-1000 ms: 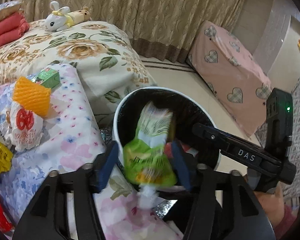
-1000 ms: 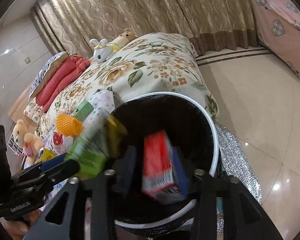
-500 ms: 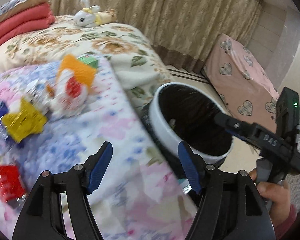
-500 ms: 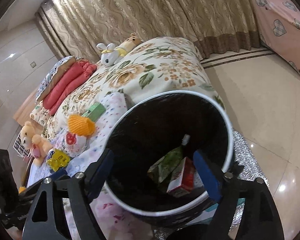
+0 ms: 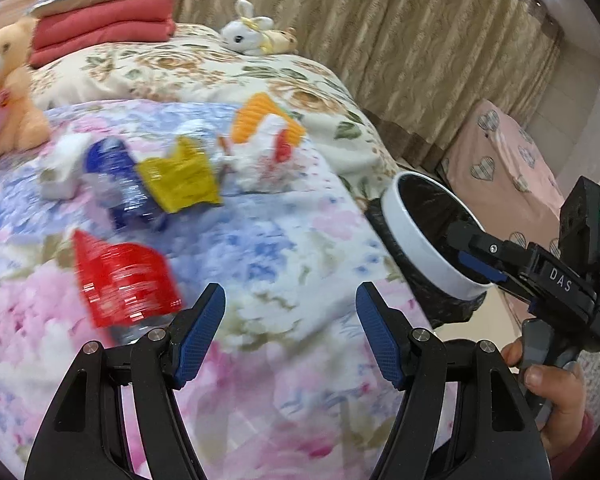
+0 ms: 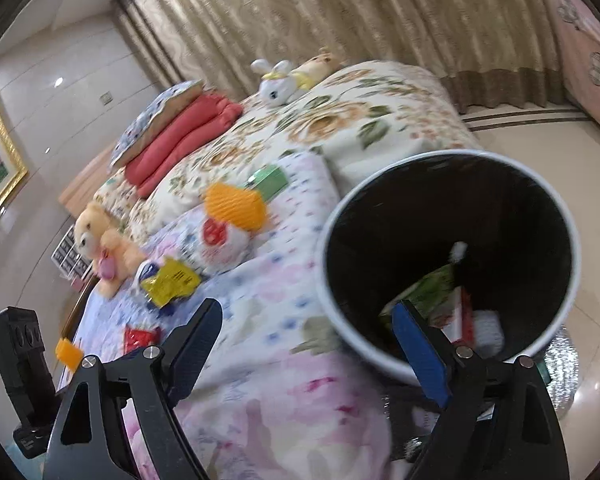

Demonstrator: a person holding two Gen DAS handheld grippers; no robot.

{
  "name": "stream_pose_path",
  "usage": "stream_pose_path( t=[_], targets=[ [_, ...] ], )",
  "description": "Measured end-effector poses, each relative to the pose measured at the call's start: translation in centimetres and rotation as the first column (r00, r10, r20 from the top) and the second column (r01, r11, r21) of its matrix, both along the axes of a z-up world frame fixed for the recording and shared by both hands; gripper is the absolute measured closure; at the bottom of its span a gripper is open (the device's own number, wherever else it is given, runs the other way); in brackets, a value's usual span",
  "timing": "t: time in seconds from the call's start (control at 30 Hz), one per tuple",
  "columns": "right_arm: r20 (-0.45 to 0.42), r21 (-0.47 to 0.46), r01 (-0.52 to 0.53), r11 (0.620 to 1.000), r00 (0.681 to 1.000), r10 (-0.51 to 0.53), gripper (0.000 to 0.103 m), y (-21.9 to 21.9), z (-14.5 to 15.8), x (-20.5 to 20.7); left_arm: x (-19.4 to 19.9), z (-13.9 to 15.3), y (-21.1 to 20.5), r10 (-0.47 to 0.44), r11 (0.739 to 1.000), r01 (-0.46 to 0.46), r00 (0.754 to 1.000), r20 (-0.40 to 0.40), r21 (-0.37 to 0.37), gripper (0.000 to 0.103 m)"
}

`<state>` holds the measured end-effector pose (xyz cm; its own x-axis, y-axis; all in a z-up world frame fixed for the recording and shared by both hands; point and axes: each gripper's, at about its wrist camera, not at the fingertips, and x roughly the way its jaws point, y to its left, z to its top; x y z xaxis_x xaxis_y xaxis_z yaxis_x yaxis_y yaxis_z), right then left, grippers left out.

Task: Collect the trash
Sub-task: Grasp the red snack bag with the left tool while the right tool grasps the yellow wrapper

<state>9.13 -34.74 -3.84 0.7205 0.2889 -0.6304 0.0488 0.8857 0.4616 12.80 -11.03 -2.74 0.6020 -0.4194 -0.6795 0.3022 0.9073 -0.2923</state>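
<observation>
My left gripper (image 5: 290, 330) is open and empty above the floral blanket (image 5: 292, 240). A red wrapper (image 5: 124, 278) lies just left of its left finger. Further back lie a yellow wrapper (image 5: 178, 178), a blue wrapper (image 5: 120, 176) and an orange ridged piece (image 5: 262, 114) on a white bag. My right gripper (image 6: 306, 346) is open and empty, with its right finger over the rim of the white trash bin (image 6: 452, 256). Inside the bin lie a green packet (image 6: 432, 290) and a red packet (image 6: 458, 318). The bin also shows in the left wrist view (image 5: 424, 240).
A teddy bear (image 5: 8, 92) sits on the bed's left. Folded red blankets (image 5: 104, 28) and a white plush rabbit (image 5: 248, 34) lie at the back. A green box (image 6: 270, 178) lies past the orange piece. A pink heart-patterned cover (image 5: 504, 176) stands by the curtain.
Both grippers let go of their packets, which fell into the bin. The left gripper swung left over the blanket toward the wrappers. The right gripper opened wide and turned left.
</observation>
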Motion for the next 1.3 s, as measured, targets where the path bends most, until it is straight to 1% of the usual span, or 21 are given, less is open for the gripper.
stream_pose_path(
  t=[0.3, 0.37, 0.53, 0.67, 0.83, 0.9, 0.97, 1.0, 1.03, 1.07, 1.1, 1.13, 1.17, 1.23, 1.3],
  targets=[
    [-0.009, 0.000, -0.094, 0.996, 0.996, 0.094, 0.014, 4.7, -0.5, 0.8, -1.7, -0.1, 5.1, 0.129, 0.992, -0.128, 0.991, 0.032, -0.015, 0.034],
    [-0.012, 0.000, -0.108, 0.994, 0.994, 0.108, 0.014, 5.5, -0.7, 1.0, -1.6, -0.5, 6.1, 0.155, 0.988, -0.155, 0.988, 0.023, -0.015, 0.034],
    [-0.023, 0.006, -0.130, 0.992, 0.991, 0.130, 0.014, 7.1, -1.3, 1.5, -0.6, -1.9, 8.2, 0.213, 0.977, -0.213, 0.977, -0.029, -0.019, 0.034],
    [-0.028, 0.007, -0.141, 0.990, 0.990, 0.141, 0.014, 8.1, -1.8, 2.0, 0.3, -3.1, 8.3, 0.203, 0.979, -0.204, 0.977, -0.067, -0.009, 0.033],
    [-0.042, 0.021, -0.146, 0.989, 0.988, 0.147, 0.014, 8.7, -2.5, 3.1, 1.3, -4.2, 7.8, 0.180, 0.983, -0.183, 0.978, -0.109, -0.026, 0.032],
    [-0.043, 0.028, -0.151, 0.988, 0.987, 0.152, 0.014, 9.0, -2.6, 3.4, 1.8, -4.3, 7.7, 0.179, 0.983, -0.183, 0.978, -0.104, -0.024, 0.033],
    [-0.042, 0.029, -0.154, 0.988, 0.987, 0.156, 0.014, 9.3, -2.7, 3.8, 2.3, -4.3, 7.5, 0.190, 0.982, -0.190, 0.978, -0.083, 0.007, 0.033],
    [-0.039, 0.031, -0.158, 0.987, 0.987, 0.159, 0.014, 9.5, -2.7, 4.1, 2.6, -4.3, 7.5, 0.189, 0.982, -0.189, 0.979, -0.077, 0.010, 0.035],
    [-0.037, 0.033, -0.161, 0.986, 0.986, 0.162, 0.014, 9.7, -2.7, 4.3, 2.8, -4.3, 7.7, 0.188, 0.982, -0.188, 0.979, -0.075, 0.008, 0.045],
    [-0.036, 0.037, -0.165, 0.986, 0.985, 0.166, 0.014, 10.0, -2.7, 4.6, 3.3, -4.4, 7.9, 0.184, 0.983, -0.185, 0.980, -0.080, 0.004, 0.052],
    [-0.034, 0.041, -0.169, 0.985, 0.985, 0.171, 0.014, 10.2, -2.7, 4.9, 3.7, -4.5, 8.1, 0.182, 0.983, -0.182, 0.979, -0.088, 0.001, 0.063],
    [-0.031, 0.045, -0.175, 0.984, 0.984, 0.177, 0.015, 10.5, -2.7, 5.2, 3.9, -4.5, 8.4, 0.182, 0.983, -0.183, 0.979, -0.092, -0.004, 0.071],
    [-0.030, 0.047, -0.182, 0.982, 0.983, 0.184, 0.015, 10.9, -2.7, 5.5, 4.1, -4.5, 8.9, 0.183, 0.983, -0.185, 0.979, -0.093, -0.012, 0.074],
    [-0.025, 0.049, -0.198, 0.979, 0.980, 0.199, 0.016, 11.7, -2.8, 6.2, 4.3, -4.3, 9.6, 0.185, 0.982, -0.187, 0.979, -0.089, -0.017, 0.089],
    [-0.020, 0.049, -0.215, 0.975, 0.976, 0.217, 0.019, 12.6, -3.0, 6.9, 4.3, -4.2, 10.3, 0.189, 0.982, -0.191, 0.978, -0.083, -0.015, 0.096]
  ],
)
